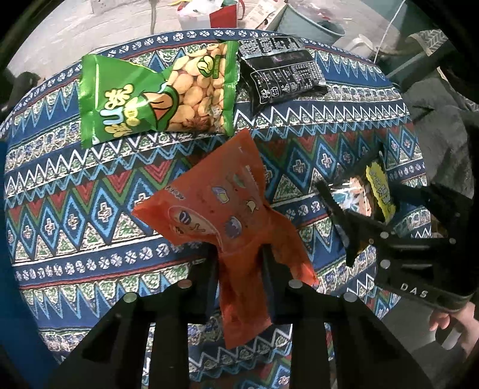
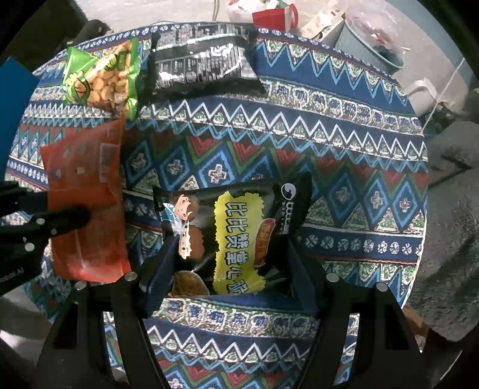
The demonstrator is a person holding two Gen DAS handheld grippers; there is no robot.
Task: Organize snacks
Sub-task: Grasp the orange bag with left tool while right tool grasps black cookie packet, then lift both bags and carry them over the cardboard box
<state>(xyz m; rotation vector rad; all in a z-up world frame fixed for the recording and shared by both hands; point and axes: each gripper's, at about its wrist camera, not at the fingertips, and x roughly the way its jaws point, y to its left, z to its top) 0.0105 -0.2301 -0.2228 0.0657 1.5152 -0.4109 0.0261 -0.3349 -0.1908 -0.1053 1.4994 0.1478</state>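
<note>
An orange snack bag (image 1: 215,203) is pinched at its crumpled lower end by my left gripper (image 1: 239,257), which is shut on it; the right wrist view has the same orange bag (image 2: 83,179) at the left. A black bag with a yellow label (image 2: 236,236) sits between the fingers of my right gripper (image 2: 230,266), both pads pressing its sides. In the left wrist view that right gripper (image 1: 377,206) is at the right edge. A green bean bag (image 1: 155,92) and a black printed bag (image 1: 281,71) lie side by side at the table's far edge.
A round table carries a patterned blue cloth (image 1: 89,191). Beyond it stand a grey-blue bucket (image 1: 311,24) and a red box (image 1: 223,15). A grey cushion (image 1: 443,134) is off the right edge, a blue object (image 2: 15,89) at the left. A person's hand (image 1: 449,320) holds the right gripper.
</note>
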